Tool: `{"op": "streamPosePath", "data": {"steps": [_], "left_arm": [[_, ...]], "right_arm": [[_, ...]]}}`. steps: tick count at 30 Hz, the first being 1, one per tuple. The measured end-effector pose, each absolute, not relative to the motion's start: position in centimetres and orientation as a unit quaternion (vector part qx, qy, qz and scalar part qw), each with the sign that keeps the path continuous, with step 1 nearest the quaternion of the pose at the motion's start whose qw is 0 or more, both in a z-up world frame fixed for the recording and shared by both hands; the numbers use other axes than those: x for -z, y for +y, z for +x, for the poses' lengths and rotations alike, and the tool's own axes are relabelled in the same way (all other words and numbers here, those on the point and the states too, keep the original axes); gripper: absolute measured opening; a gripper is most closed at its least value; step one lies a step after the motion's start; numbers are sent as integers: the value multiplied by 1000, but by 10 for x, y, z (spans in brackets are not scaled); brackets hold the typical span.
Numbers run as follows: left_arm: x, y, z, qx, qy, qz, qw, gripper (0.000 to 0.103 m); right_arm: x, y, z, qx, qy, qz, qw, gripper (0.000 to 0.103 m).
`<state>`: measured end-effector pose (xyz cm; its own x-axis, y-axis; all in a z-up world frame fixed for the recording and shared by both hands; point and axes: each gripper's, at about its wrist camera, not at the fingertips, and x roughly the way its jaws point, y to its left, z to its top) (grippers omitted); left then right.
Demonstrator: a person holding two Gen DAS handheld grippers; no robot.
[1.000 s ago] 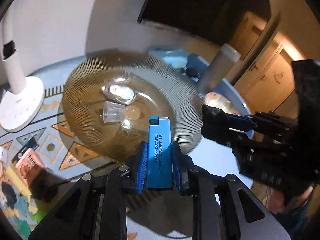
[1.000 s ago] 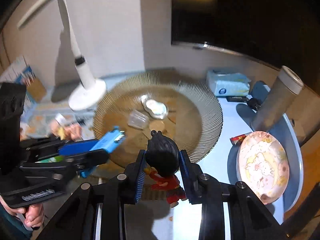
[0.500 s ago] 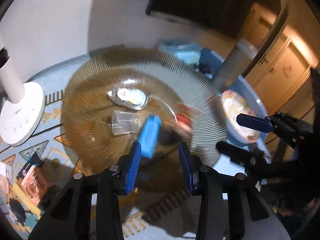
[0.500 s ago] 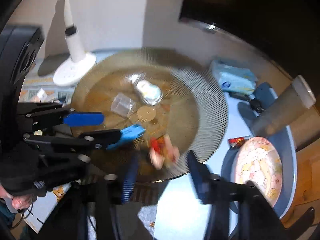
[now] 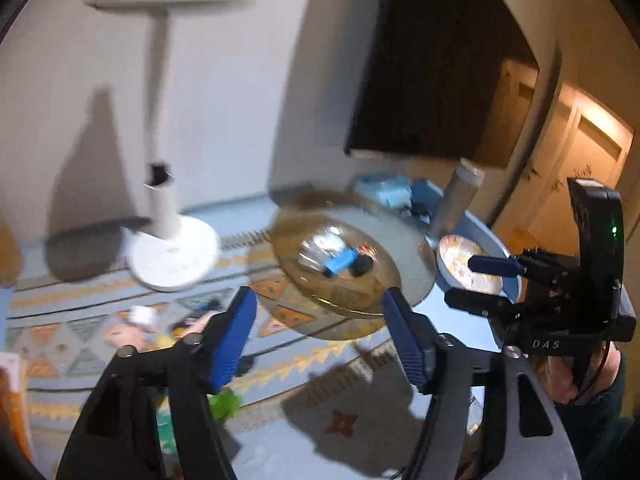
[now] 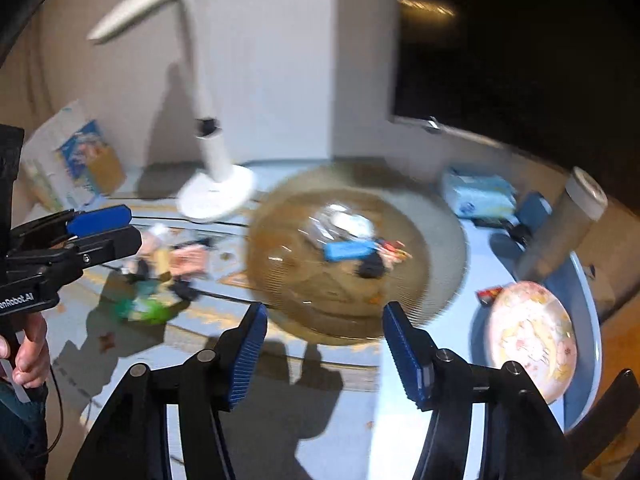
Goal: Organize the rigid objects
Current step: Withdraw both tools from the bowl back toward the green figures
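Both grippers released, nothing between the pads. Left gripper (image 5: 320,332) at bottom centre of its frame, jaws just been opening, empty. Right gripper (image 6: 324,350) same: jaws just been opening, empty. Blue lighter (image 6: 346,250) lies flat in the amber ribbed glass bowl (image 6: 436,292), mid-frame. Dark-haired figurine (image 6: 374,266) lies on its side just right of it, also in the bowl. Both views motion-blurred. White desk lamp (image 6: 216,196) upper left of the bowl; floral plate (image 6: 532,340) at right.

"DAS" on the right gripper (image 5: 488,282) body; "enRobot.AI" on the left gripper (image 6: 102,226) body.
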<state>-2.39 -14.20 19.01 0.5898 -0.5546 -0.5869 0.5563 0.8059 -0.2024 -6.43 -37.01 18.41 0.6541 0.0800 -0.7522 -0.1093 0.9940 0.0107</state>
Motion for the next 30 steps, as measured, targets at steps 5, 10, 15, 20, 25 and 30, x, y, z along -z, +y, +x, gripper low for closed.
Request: {"op": "streamPosePath", "data": {"steps": [5,10,15,20,25,30], "left_arm": [[-201,-67,-61,248,288,-28,924,78],[-160,-9,-76,164,293,-34,941,82],[-95,14,-60,137,354,-61,923,82],[-39,20,-43,131,387,-50,911,82],[-20,29,-39,120,382,-66,914,82],[-17,36,-40,122,386,-90,910,82]], "right_arm": [[-205,-314,-89,-116,376,-13,919,62],[-188,-281,-109,-178,341,68,921,97],[-126,-262,-105,-187,354,134,907,97],[-71,-247,-82,-175,396,145,890,97],[-51,-234,-79,-133,384,66,911,97],[-39,-229,-78,-95,377,33,921,97]]}}
